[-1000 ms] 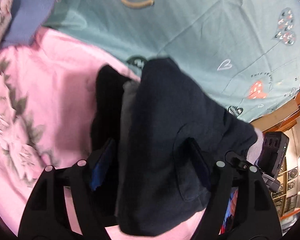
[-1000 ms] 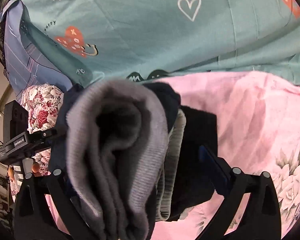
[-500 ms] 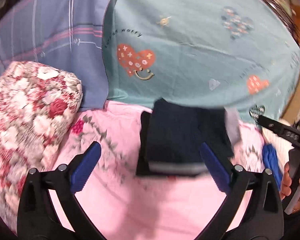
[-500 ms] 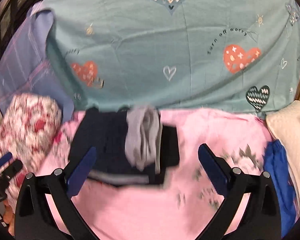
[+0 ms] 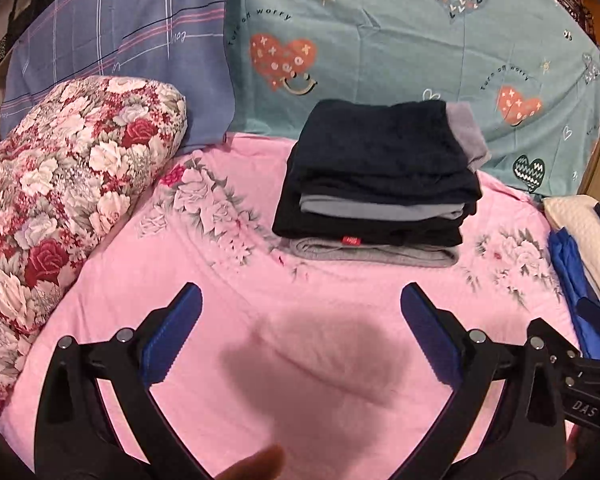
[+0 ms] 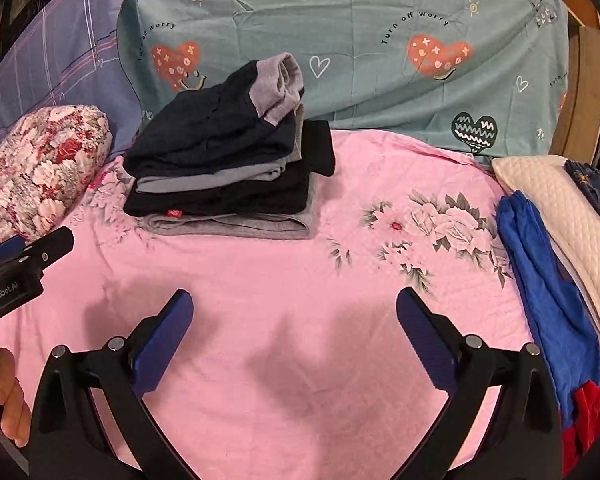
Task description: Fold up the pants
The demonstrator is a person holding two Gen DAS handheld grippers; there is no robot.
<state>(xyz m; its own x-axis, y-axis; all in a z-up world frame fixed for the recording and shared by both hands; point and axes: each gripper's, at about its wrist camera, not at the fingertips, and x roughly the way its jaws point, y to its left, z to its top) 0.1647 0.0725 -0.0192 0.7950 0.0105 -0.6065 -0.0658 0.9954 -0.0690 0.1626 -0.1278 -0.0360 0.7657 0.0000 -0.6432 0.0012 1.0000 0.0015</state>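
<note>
The folded pants [image 5: 384,148] lie atop the clothes stack [image 5: 374,216] near the bed's [image 5: 260,304] far edge; both hand-held grippers, left [image 5: 298,334] and right [image 6: 294,330], hover spread and empty, so folding looks finished.

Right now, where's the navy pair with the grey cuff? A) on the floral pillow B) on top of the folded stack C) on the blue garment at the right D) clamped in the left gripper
B: the navy pants lie on top of the folded stack on the pink sheet, grey cuff at the far right corner; the left gripper and right gripper are both open and empty.
</note>
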